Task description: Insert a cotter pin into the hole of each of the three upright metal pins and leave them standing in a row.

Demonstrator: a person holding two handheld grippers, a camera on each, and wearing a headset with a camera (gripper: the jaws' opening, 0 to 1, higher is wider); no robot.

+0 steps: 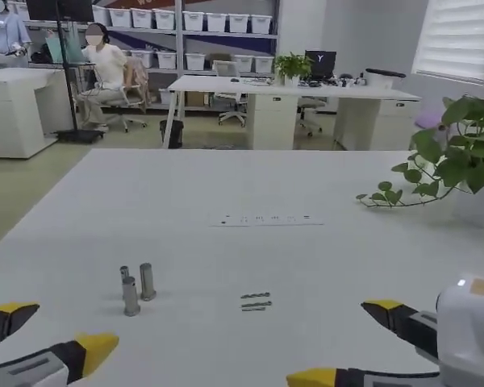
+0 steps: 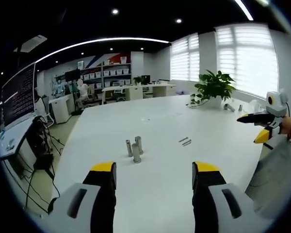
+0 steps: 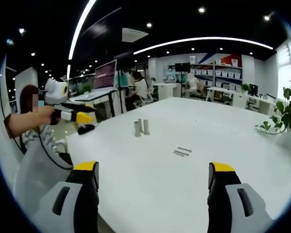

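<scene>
**Start of work: no cotter pin fitted, both tools empty**

Left hand-held gripper (image 1: 56, 330): at the near edge of the bench (image 1: 226, 185), jaws apart, holding nothing.

Ahead of it stand the three metal pins (image 1: 135, 289), all upright. They are bunched close together in a cluster, not in a row. Their holes are too small to make out.

To the right of them, clearly apart, lie the cotter pins (image 1: 256, 301), flat on the bench and side by side. Three thin pieces appear to be there.

Right hand-held gripper (image 1: 343, 343): at the near right, jaws apart, likewise empty. A potted plant (image 1: 452, 153) stands at the far right, well clear of the work.

Assessment: the step in hand is the first pickup. Recommended: the right tool takes one cotter pin by its head end and leaves the legs free. The left tool steadies one metal pin low on its shaft, below the hole, so that it does not topple into its neighbours. The hole should be turned towards the incoming pin before it is pushed in.
</scene>
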